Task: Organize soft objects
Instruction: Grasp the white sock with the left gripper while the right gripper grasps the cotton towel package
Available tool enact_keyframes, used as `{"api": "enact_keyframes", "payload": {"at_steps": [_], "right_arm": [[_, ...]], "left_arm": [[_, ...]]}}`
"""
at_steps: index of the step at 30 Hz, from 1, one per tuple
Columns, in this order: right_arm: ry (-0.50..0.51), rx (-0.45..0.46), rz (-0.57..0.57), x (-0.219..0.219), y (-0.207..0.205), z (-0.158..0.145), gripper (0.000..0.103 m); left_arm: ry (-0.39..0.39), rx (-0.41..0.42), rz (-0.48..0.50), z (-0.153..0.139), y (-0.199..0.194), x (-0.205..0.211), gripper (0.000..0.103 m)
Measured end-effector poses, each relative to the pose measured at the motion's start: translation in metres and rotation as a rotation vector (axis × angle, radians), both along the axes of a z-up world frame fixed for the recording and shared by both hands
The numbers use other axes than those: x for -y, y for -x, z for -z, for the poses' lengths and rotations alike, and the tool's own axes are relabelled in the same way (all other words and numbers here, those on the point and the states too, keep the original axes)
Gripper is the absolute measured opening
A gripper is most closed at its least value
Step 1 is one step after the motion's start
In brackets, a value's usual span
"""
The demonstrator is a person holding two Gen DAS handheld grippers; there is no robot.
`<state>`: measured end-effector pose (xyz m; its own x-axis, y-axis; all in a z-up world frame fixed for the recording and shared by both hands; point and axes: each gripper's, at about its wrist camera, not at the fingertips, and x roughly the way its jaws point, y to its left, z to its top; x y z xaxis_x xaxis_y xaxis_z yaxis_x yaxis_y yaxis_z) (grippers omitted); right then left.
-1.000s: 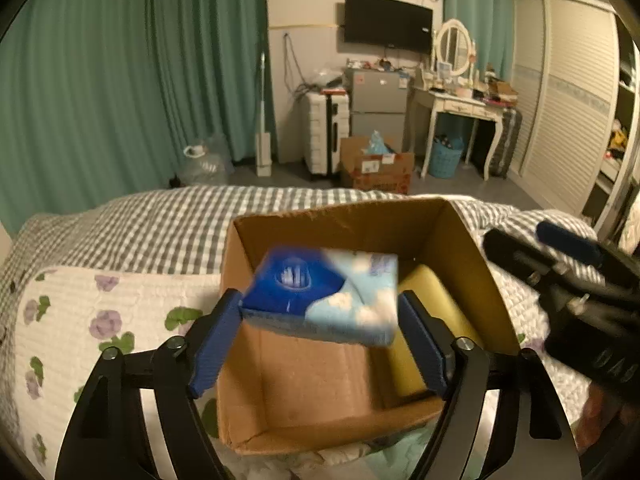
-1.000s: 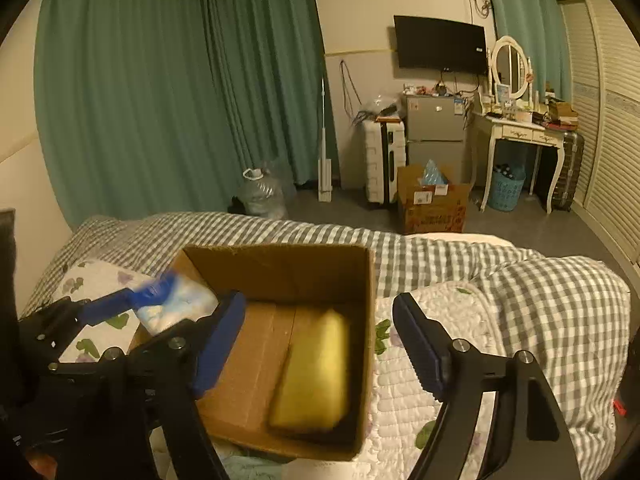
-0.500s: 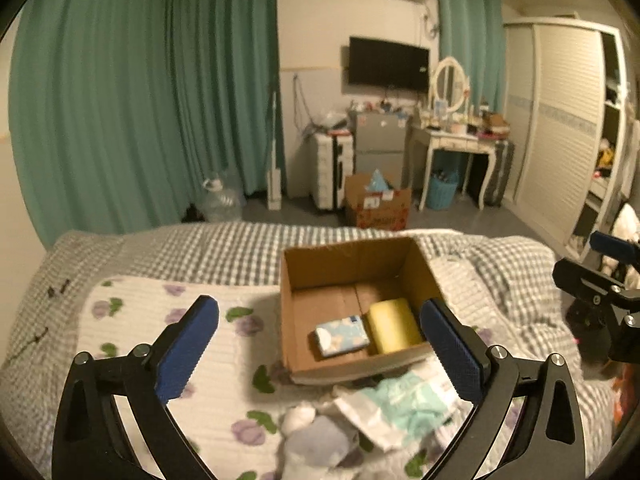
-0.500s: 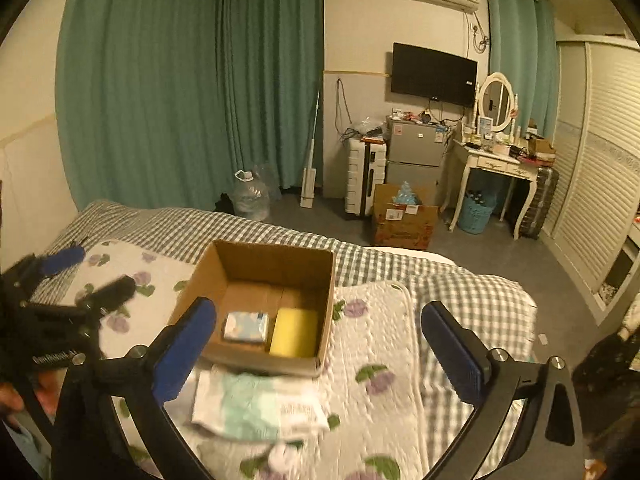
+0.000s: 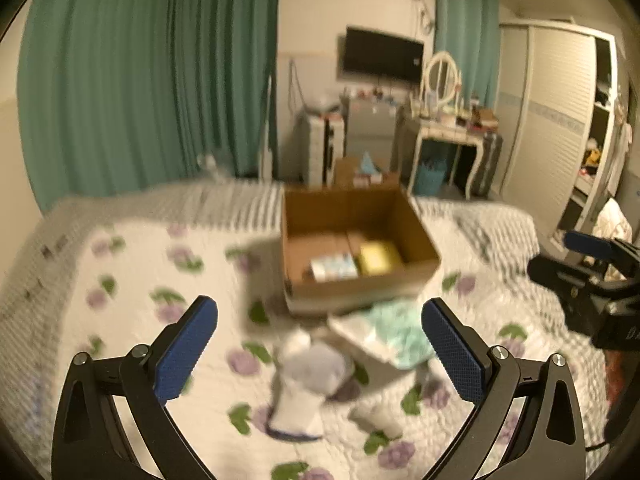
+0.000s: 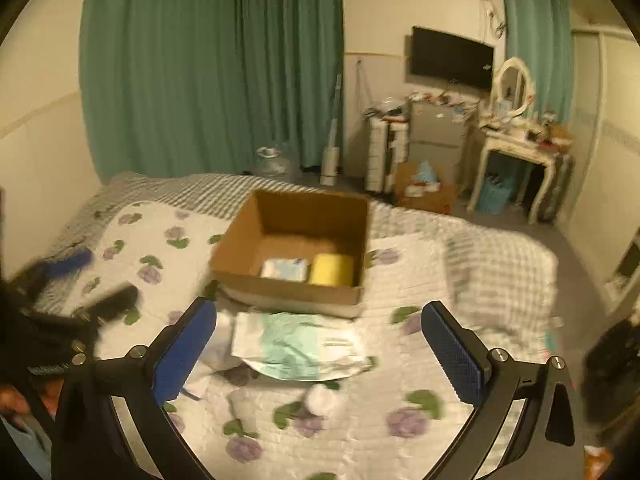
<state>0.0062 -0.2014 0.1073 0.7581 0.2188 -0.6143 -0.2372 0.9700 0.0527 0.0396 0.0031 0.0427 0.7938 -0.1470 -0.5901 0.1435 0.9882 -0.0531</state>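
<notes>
An open cardboard box (image 5: 362, 288) (image 6: 288, 292) sits on the flowered quilt. Inside lie a blue-and-white tissue pack (image 5: 334, 268) (image 6: 285, 269) and a yellow sponge (image 5: 378, 258) (image 6: 332, 270), side by side. In front of the box lies a clear plastic bag with pale green contents (image 5: 390, 332) (image 6: 296, 346). Nearer me are white and grey socks (image 5: 308, 376) and a small white bundle (image 6: 322, 398). My left gripper (image 5: 319, 320) (image 6: 92, 282) is open and empty above the socks. My right gripper (image 6: 319, 320) (image 5: 576, 256) is open and empty above the bag.
The bed carries a white quilt with purple flowers (image 6: 404, 424) over a grey checked cover (image 6: 500, 264). Green curtains, a dressing table (image 6: 516, 148), a small fridge, a suitcase and a floor box stand beyond the bed. The left wrist view is blurred.
The left gripper opened and the tissue pack dropped into the box beside the sponge. Both grippers opened wider and pulled back and up from the box, bringing the bag and socks into view.
</notes>
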Motion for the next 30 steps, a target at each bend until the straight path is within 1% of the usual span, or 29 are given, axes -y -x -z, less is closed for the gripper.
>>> {"api": "enact_keyframes", "payload": {"at_steps": [2, 3, 5, 6, 8, 9, 11, 13, 15, 17, 18, 19, 20, 21, 22, 23, 25, 28, 30], "right_arm": [[-0.004, -0.027, -0.029, -0.004, -0.014, 0.024, 0.103], [0.013, -0.036, -0.039, -0.007, -0.02, 0.036, 0.103], [0.052, -0.039, -0.052, -0.016, -0.027, 0.057, 0.103], [0.072, -0.049, -0.065, -0.02, -0.032, 0.072, 0.103], [0.096, -0.061, -0.085, -0.023, -0.036, 0.096, 0.103], [0.107, -0.055, -0.097, -0.025, -0.036, 0.105, 0.103], [0.168, -0.029, -0.127, -0.031, -0.033, 0.123, 0.103], [0.232, -0.033, -0.143, -0.037, -0.032, 0.137, 0.103], [0.26, -0.039, -0.166, -0.04, -0.032, 0.142, 0.103], [0.284, -0.035, -0.175, -0.043, -0.03, 0.144, 0.103], [0.299, -0.034, -0.182, -0.045, -0.029, 0.146, 0.103], [0.31, -0.036, -0.183, -0.046, -0.029, 0.147, 0.103], [0.319, -0.041, -0.183, -0.047, -0.03, 0.15, 0.103], [0.326, -0.046, -0.182, -0.048, -0.03, 0.152, 0.103], [0.331, -0.049, -0.181, -0.048, -0.03, 0.154, 0.103], [0.34, -0.055, -0.179, -0.048, -0.032, 0.156, 0.103], [0.345, -0.061, -0.18, -0.05, -0.033, 0.158, 0.103], [0.35, -0.069, -0.166, -0.05, -0.039, 0.163, 0.103], [0.341, -0.075, -0.151, -0.048, -0.044, 0.166, 0.103]], "left_arm": [[-0.014, -0.049, -0.019, 0.03, -0.013, -0.002, 0.103], [-0.027, -0.072, -0.041, 0.048, -0.02, -0.002, 0.103], [-0.033, -0.108, -0.062, 0.074, -0.031, -0.003, 0.103], [-0.037, -0.123, -0.065, 0.083, -0.031, -0.004, 0.103], [-0.051, -0.174, -0.054, 0.11, -0.036, -0.002, 0.103], [-0.058, -0.189, -0.05, 0.117, -0.036, -0.001, 0.103], [-0.073, -0.232, -0.035, 0.132, -0.039, 0.002, 0.102], [-0.079, -0.263, -0.021, 0.141, -0.041, 0.004, 0.102], [-0.075, -0.281, -0.023, 0.146, -0.044, 0.004, 0.101], [-0.056, -0.294, -0.017, 0.151, -0.046, 0.004, 0.098], [-0.049, -0.309, -0.014, 0.154, -0.049, 0.005, 0.093], [-0.04, -0.327, -0.01, 0.157, -0.052, 0.005, 0.086], [-0.03, -0.351, -0.001, 0.162, -0.056, 0.005, 0.082], [-0.023, -0.371, 0.007, 0.166, -0.058, 0.006, 0.074], [-0.027, -0.38, 0.006, 0.168, -0.059, 0.006, 0.068], [-0.035, -0.378, 0.0, 0.169, -0.058, 0.006, 0.067], [-0.026, -0.368, 0.001, 0.167, -0.056, 0.005, 0.055], [-0.034, -0.341, -0.006, 0.159, -0.046, 0.003, 0.045], [-0.044, -0.31, -0.022, 0.151, -0.035, 0.0, 0.045]]}}
